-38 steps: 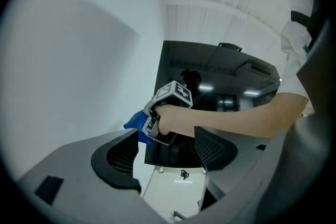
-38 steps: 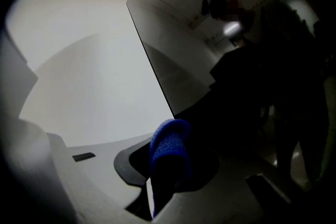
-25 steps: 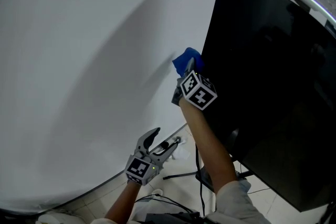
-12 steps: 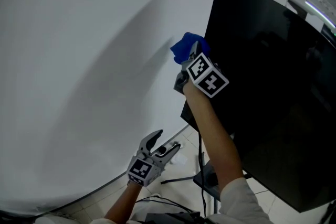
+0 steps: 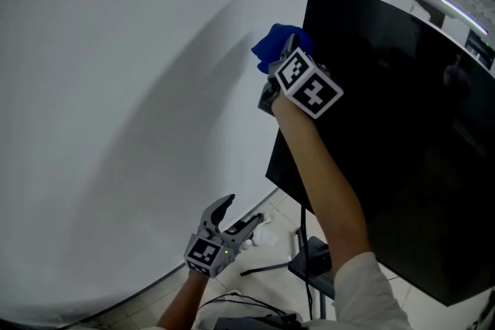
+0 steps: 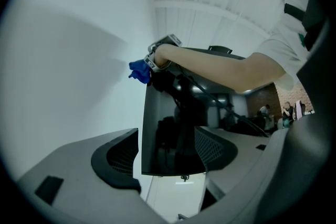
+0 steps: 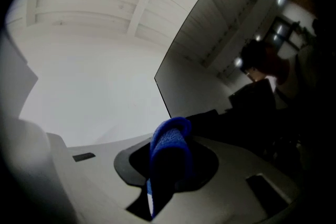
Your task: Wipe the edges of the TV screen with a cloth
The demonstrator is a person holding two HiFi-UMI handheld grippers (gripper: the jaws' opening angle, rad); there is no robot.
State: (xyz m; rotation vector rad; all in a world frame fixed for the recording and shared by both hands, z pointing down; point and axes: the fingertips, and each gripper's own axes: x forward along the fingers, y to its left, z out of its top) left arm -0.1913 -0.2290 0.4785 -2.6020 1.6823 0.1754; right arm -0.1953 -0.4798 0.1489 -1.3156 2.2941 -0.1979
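Observation:
A large black TV screen (image 5: pixel 394 135) stands against a white wall, tilted in the head view. My right gripper (image 5: pixel 282 58) is shut on a blue cloth (image 5: pixel 272 48) and presses it against the screen's left edge near the top corner. In the right gripper view the blue cloth (image 7: pixel 169 157) is pinched between the jaws, with the screen's edge (image 7: pixel 163 94) just ahead. My left gripper (image 5: pixel 236 216) hangs low, below the screen, open and holding nothing. From the left gripper view I see the TV screen (image 6: pixel 176 128) and the blue cloth (image 6: pixel 138 71) above.
A white wall (image 5: pixel 116 89) fills the left. A black stand with legs and cables (image 5: pixel 298 263) sits on the tiled floor under the screen. A white scrap (image 5: pixel 263 237) lies on the floor near the left gripper.
My right gripper has slid the blue cloth upward along the screen's left edge toward the top corner. The left gripper has stayed low and open.

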